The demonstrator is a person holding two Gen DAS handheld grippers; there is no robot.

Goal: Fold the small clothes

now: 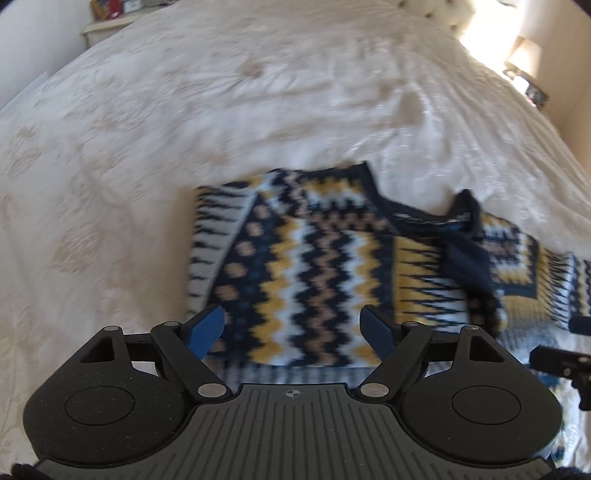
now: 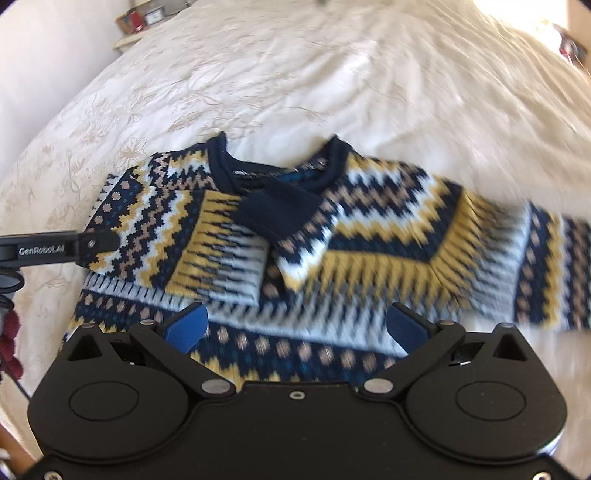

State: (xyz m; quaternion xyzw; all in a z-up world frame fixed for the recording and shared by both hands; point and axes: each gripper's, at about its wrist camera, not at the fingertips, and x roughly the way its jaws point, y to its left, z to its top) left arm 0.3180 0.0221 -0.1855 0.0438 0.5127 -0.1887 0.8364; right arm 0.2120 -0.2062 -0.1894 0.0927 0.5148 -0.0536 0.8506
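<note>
While both claws hang spread and grasping nothing, the left claw [image 1: 293,330] sits above the sweater's [image 1: 317,269] left part and the right claw [image 2: 295,326] above its hem. That patterned navy, yellow and white knit lies on the bed [image 2: 295,74], one sleeve [image 2: 229,243] folded across the chest, its navy cuff [image 2: 277,206] below the collar. A nightstand [image 1: 105,27] stands beyond the bed.
</note>
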